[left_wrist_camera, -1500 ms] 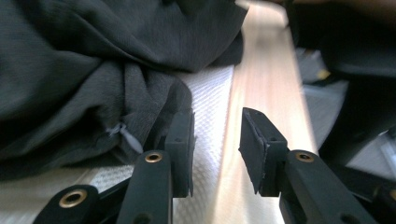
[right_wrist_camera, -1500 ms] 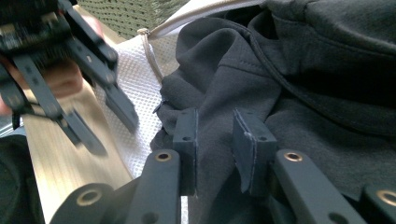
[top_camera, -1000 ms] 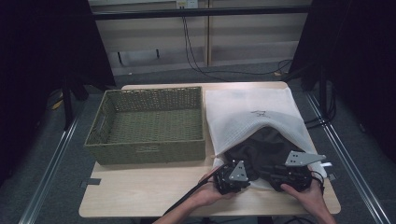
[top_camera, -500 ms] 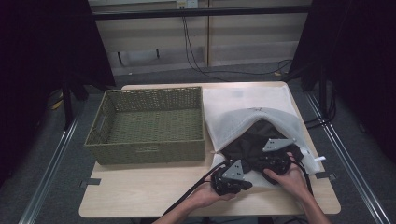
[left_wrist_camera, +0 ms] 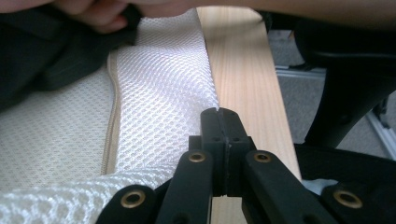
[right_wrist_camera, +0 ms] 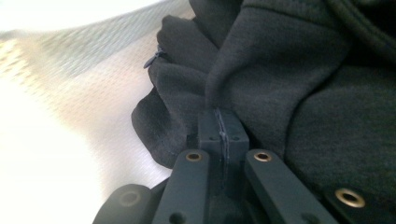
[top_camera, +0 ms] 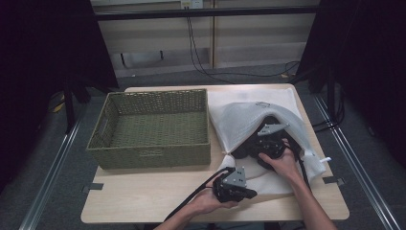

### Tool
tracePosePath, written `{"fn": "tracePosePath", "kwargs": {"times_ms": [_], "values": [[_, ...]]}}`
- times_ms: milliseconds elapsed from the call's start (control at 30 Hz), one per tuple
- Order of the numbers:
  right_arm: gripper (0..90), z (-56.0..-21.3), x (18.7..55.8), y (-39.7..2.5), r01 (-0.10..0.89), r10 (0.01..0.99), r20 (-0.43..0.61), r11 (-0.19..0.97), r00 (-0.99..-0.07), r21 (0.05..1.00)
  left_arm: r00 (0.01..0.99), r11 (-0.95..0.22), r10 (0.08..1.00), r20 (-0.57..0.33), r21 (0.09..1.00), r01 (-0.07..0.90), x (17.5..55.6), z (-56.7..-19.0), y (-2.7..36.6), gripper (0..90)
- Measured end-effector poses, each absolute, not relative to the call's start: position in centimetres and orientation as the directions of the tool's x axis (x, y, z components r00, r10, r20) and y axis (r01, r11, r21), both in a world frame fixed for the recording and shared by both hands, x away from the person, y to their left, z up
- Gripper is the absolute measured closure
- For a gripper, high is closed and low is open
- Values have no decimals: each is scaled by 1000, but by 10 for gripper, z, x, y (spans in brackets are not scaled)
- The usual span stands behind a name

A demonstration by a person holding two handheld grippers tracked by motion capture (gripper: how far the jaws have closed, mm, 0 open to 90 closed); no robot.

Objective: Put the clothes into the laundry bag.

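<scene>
A white mesh bag (top_camera: 239,117) lies on the right half of the table, with a dark garment (top_camera: 246,149) partly inside its opening. My right gripper (top_camera: 265,143) reaches into the bag's mouth. In the right gripper view it (right_wrist_camera: 219,116) is shut on a fold of the dark garment (right_wrist_camera: 303,93), with the bag's mesh (right_wrist_camera: 70,93) to the left. My left gripper (top_camera: 245,190) sits at the bag's near edge. In the left gripper view it (left_wrist_camera: 218,114) is shut on the raised mesh edge (left_wrist_camera: 159,93), and the garment (left_wrist_camera: 42,51) lies at the upper left.
An olive woven basket (top_camera: 153,155) stands on the left half of the wooden table (top_camera: 143,196) with nothing in it. A strip of bare tabletop (left_wrist_camera: 243,79) runs beside the bag. Cables trail from both grippers toward the near edge.
My right gripper has moved from the table's near right corner up and left into the bag's mouth, taking the dark garment further in. The left gripper has held its place.
</scene>
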State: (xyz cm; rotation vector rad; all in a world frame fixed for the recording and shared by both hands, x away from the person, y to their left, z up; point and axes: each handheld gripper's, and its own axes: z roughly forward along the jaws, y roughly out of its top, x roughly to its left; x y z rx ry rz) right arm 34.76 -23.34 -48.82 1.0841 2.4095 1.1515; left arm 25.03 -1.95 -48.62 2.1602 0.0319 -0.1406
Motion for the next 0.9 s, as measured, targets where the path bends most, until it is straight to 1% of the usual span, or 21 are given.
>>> {"fn": "tracePosePath", "kwargs": {"times_ms": [67,100,133,300,333,400,467,567,667,733,867,900], "values": [[900,-488,357,-234,509,729,76,395,-680,765,993,-565,-47,-105,823,60,249,-485,-19,900],[899,-487,362,-235,499,734,70,385,-676,776,993,-557,-42,-109,828,67,248,-484,-19,900],[899,-486,366,-235,498,741,72,373,-668,783,994,-561,-56,-99,826,50,248,-483,-18,900],[896,-486,383,-241,466,789,41,320,-613,825,992,-545,-51,-118,836,71,247,-483,-17,900],[882,-489,385,-242,454,791,33,315,-610,833,992,-548,-53,-114,834,67,247,-483,-17,900],[804,-493,385,-240,451,791,36,311,-611,837,992,-542,-42,-122,836,80,247,-484,-17,900],[712,-492,379,-237,478,786,55,318,-616,819,990,-541,-19,-140,834,108,249,-486,-16,900],[610,-485,364,-237,472,768,47,343,-639,812,991,-551,-8,-135,828,108,250,-488,-12,878],[583,-475,344,-245,458,750,74,319,-657,830,988,-535,-14,-154,836,123,251,-485,-6,812],[575,-469,330,-251,453,738,85,314,-669,834,989,-530,-7,-146,839,120,251,-480,0,763],[603,-461,301,-264,458,726,95,321,-681,829,993,-496,21,-116,861,111,255,-467,17,757],[603,-460,293,-268,460,724,100,320,-683,829,992,-482,43,-120,867,126,258,-465,21,758]]}}
